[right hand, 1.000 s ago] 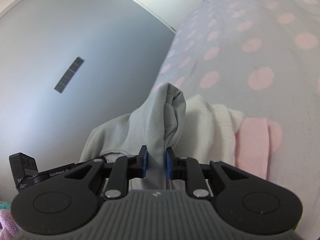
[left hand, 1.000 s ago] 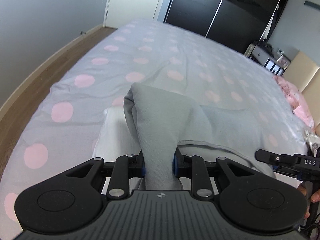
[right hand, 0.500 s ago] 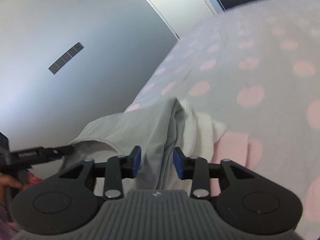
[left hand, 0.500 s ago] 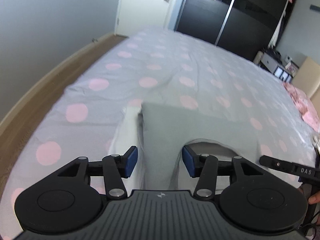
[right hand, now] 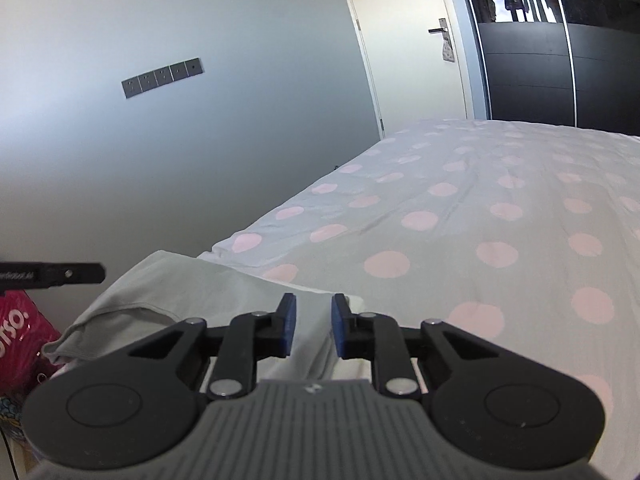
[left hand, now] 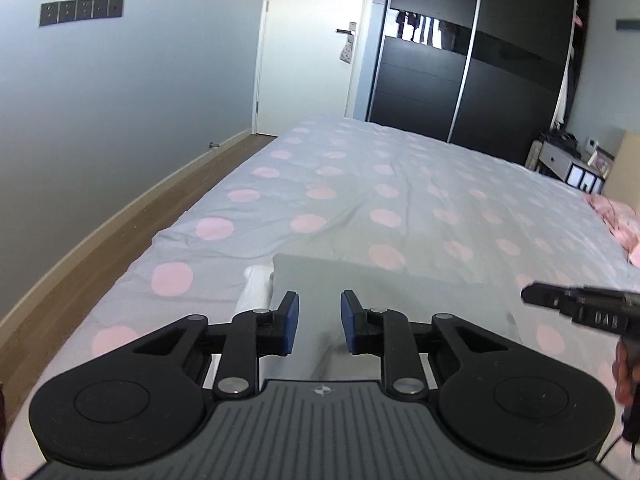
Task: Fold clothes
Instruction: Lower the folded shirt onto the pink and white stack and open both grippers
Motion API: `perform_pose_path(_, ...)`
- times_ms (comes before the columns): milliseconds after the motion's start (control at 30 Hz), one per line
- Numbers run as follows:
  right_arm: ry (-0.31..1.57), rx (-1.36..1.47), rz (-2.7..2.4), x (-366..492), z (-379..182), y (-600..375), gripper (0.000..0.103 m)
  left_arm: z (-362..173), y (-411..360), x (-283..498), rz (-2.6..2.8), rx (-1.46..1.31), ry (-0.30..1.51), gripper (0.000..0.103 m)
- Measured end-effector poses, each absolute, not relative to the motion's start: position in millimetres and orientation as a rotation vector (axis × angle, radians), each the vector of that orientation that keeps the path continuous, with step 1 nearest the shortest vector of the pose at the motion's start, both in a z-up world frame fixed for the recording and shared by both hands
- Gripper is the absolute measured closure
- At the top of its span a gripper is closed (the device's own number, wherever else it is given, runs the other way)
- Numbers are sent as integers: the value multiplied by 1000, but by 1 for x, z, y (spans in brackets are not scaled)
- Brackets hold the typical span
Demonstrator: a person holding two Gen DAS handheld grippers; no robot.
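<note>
both tools (left hand: 316,322) (right hand: 311,322) hover over grey garment (left hand: 384,284).

1. "DAS" in pale letters, blurred, on the black bar of the other tool (left hand: 592,312), at 3 o'clock in the left wrist view.
2. "...Robot.AI", first letters cut off, on a black tool bar (right hand: 52,276) at 9 o'clock in the right wrist view.
3. White "...OTSO" fragment on a pink bag (right hand: 20,328) at 8 o'clock.

Pretty plain bedroom. Pale grey walls (left hand: 120,120), with a row of dark switch plates (left hand: 81,12) up on the left one. Wood floor (left hand: 120,232) runs alongside the bed (left hand: 400,184), which has a grey sheet with pink dots. White door (left hand: 308,48) at the far end, black sliding wardrobe (left hand: 472,64) next to it. Soft daylight.
</note>
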State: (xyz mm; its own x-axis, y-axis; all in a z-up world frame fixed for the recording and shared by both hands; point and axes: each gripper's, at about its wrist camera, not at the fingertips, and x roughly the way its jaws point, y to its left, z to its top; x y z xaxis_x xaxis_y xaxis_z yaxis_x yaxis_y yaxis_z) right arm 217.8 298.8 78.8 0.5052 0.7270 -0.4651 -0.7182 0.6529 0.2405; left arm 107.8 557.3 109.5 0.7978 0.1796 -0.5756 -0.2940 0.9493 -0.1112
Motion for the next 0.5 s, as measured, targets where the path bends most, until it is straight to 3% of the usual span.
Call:
perform_pose_path(300,619,-72,845,223,37,354,82,37,599,133,309,-316,726,89)
perform_pose_path(500,654,-109,826,226,23,374,82,14,614,126,319,-400,698,89)
